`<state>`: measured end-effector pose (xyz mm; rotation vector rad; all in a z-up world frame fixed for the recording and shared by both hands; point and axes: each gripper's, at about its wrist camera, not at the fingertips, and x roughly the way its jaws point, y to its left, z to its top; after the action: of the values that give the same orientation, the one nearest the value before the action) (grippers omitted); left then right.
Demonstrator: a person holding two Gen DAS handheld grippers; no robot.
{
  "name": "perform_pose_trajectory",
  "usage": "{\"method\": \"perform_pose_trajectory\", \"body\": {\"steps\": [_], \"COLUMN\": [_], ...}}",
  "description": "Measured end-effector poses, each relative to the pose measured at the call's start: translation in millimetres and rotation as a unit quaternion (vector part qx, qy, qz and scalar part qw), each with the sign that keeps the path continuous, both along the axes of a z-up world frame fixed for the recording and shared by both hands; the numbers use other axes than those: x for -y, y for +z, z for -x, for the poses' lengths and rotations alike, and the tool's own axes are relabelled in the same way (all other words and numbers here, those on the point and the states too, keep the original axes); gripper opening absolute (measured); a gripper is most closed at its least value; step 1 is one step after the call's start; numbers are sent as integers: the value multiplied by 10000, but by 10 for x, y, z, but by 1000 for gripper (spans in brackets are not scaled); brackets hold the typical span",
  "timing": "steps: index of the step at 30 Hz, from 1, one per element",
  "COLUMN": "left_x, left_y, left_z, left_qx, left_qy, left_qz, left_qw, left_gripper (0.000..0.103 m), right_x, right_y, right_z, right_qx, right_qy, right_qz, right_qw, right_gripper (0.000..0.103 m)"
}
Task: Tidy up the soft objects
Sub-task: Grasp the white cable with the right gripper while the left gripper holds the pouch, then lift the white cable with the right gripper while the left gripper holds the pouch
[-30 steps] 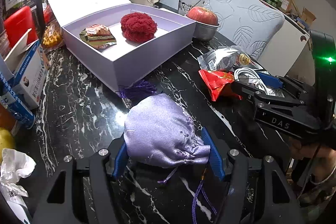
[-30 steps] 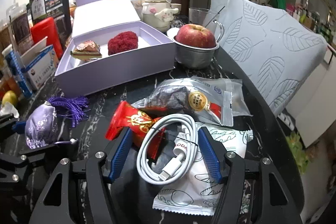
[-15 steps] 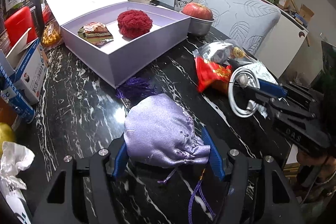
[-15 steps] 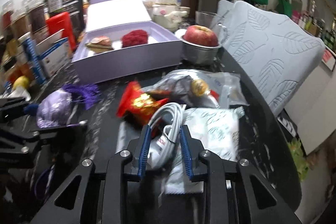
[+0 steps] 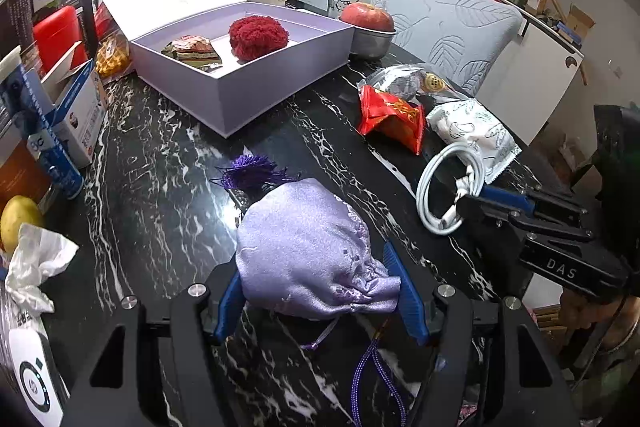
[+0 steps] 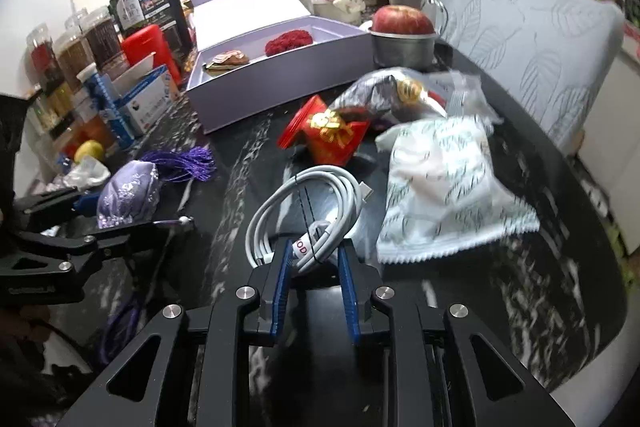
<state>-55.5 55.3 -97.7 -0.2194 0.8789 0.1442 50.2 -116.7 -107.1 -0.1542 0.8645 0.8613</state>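
My left gripper is shut on a lilac satin pouch, whose purple tassel trails on the black marble table. The pouch also shows at the left of the right wrist view. My right gripper is shut on the bound part of a coiled white cable, and its loop sticks out ahead of the pads. The cable hangs from the right gripper just right of the pouch. Behind them stands an open lilac box holding a red fluffy ball and a folded patterned cloth.
A red packet, a white patterned packet and a silver packet lie right of the box. An apple in a metal bowl sits behind them. Cartons, jars and a crumpled tissue crowd the left edge.
The right gripper has shut on the white cable and carried it off the white packet, towards the pouch. The left gripper keeps its hold on the pouch and has shifted slightly.
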Motion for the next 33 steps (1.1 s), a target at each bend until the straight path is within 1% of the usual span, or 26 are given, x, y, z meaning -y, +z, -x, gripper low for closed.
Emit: {"method": "perform_pose_trajectory", "body": {"steps": [2, 4, 6, 8, 10, 11, 12, 16, 18, 20, 23, 26, 29, 30, 31, 32, 33], "left_x": [19, 30, 43, 54, 62, 59, 52, 40, 26, 15, -5, -23, -36, -39, -41, -44, -46], "left_y": [13, 25, 34, 38, 30, 20, 8, -6, -9, -13, -24, -51, -78, -89, -98, -104, -109], "left_z": [29, 44, 52, 50, 43, 34, 21, 4, 0, 2, 2, -4, -21, -27, -33, -38, -44], "left_qx": [19, 34, 46, 52, 45, 33, 15, -11, -18, -22, -39, -71, -104, -118, -126, -133, -141], "left_qy": [2, -4, -25, -45, -63, -72, -75, -59, -30, -3, 37, 66, 68, 66, 63, 60, 54], "left_qz": [12, 10, 17, 16, 18, 28, 31, 30, 5, -32, -58, -48, -17, -8, -1, 9, 22], "left_qw": [10000, 10000, 10000, 10000, 10000, 10000, 10000, 10000, 10000, 10000, 10000, 9999, 9999, 9999, 9999, 9999, 9999], "left_gripper": [64, 64, 64, 64, 64, 64, 64, 64, 64, 64, 64, 64, 64, 64, 64, 64, 64], "right_x": [32, 55, 79, 100, 109, 112, 123, 101, 30, -45, -132, -196, -231, -230, -227, -220, -225], "right_y": [-8, -18, -11, -2, -12, -23, -32, -57, -81, -99, -132, -163, -168, -170, -168, -152, -149], "right_z": [19, 71, 153, 225, 251, 263, 262, 253, 263, 279, 295, 284, 246, 244, 248, 261, 257], "right_qx": [-259, -424, -427, -326, -186, -70, -4, 86, 298, 508, 782, 970, 998, 1015, 1031, 1097, 1070], "right_qy": [28, 108, 194, 162, 17, -81, -149, -106, -30, 85, 287, 362, 387, 405, 421, 432, 435], "right_qz": [-114, -164, -144, -60, 33, 58, 58, -48, 59, 201, 353, 506, 490, 475, 445, 409, 418], "right_qw": [9996, 9989, 9988, 9993, 9998, 9999, 9999, 9999, 9995, 9985, 9959, 9933, 9930, 9929, 9928, 9922, 9924], "right_gripper": [23, 23, 23, 25, 42, 68, 85, 88, 89, 93, 96, 99, 99, 97, 90, 79, 78]}}
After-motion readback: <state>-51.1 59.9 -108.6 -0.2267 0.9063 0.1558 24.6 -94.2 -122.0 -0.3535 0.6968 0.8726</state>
